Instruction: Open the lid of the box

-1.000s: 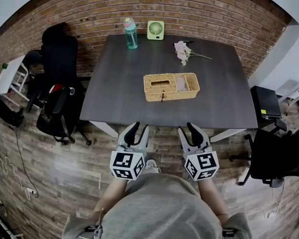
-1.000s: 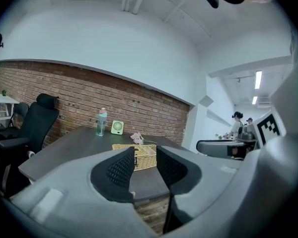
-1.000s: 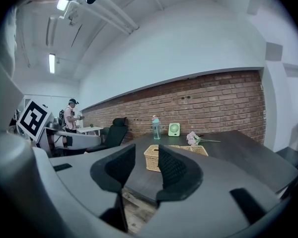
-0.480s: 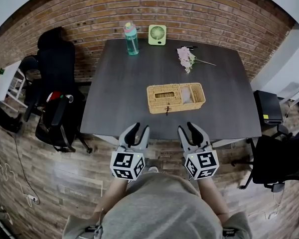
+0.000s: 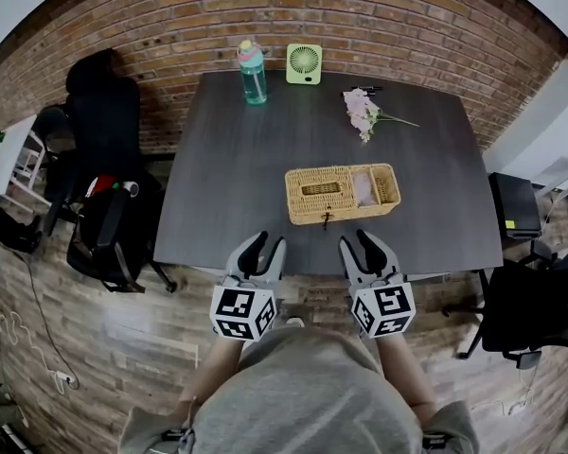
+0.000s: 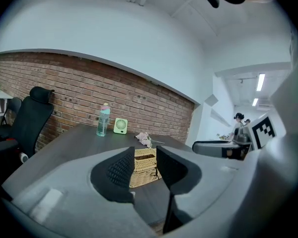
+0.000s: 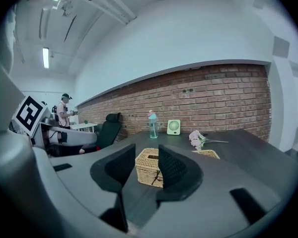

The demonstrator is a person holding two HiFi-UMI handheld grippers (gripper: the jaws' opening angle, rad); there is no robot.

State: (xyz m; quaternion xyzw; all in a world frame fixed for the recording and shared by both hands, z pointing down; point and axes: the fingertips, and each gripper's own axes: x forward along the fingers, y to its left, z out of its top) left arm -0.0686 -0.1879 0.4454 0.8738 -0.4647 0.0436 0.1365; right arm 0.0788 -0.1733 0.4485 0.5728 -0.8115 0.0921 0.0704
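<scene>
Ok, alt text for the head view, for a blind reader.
The left hand-held gripper and right hand-held gripper, both open, hover at the near edge of a dark table, short of a wicker box near its middle. A bottle, a small fan and pink flowers sit toward the far side.

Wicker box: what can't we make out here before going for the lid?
- Head view: the dangling piece at the front of the wicker box is too small to show how it fastens.
- Left gripper view: the picture-right jaw covers the box's right part.
- Right gripper view: the picture-right jaw hides the box's middle.
</scene>
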